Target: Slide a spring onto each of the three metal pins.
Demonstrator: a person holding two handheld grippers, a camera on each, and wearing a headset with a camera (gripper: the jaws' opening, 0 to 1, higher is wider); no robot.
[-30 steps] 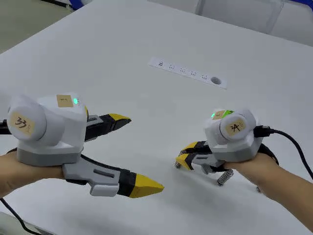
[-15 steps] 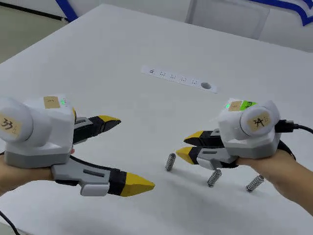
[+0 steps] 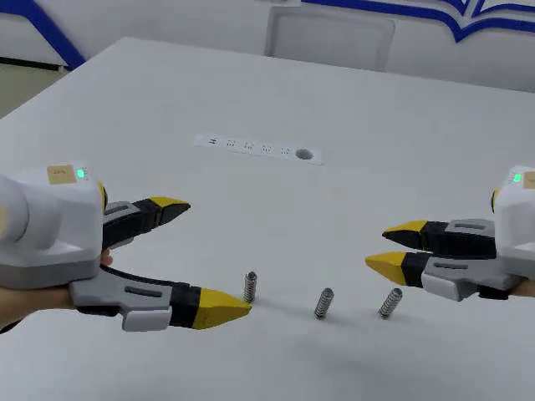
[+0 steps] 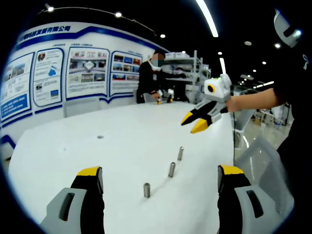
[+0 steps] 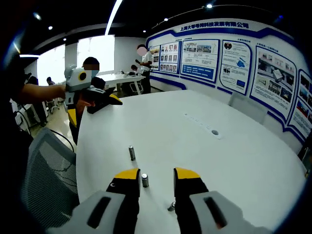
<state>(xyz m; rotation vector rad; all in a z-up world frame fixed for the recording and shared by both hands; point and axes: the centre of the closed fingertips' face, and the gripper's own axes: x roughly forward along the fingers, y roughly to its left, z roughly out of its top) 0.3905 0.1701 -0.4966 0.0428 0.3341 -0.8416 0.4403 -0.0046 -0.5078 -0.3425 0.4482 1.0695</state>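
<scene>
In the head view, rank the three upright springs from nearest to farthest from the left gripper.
1. Left spring, just beside the left gripper's lower tip.
2. Middle spring, centre of the row.
3. Right spring, over by the right gripper.

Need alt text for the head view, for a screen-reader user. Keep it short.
Three small springs stand in a row on a white table, between two yellow-tipped claws that hold nothing. The left claw is wide open at lower left, and the right claw is slightly open at the right edge. A white power strip lies farther back.
</scene>
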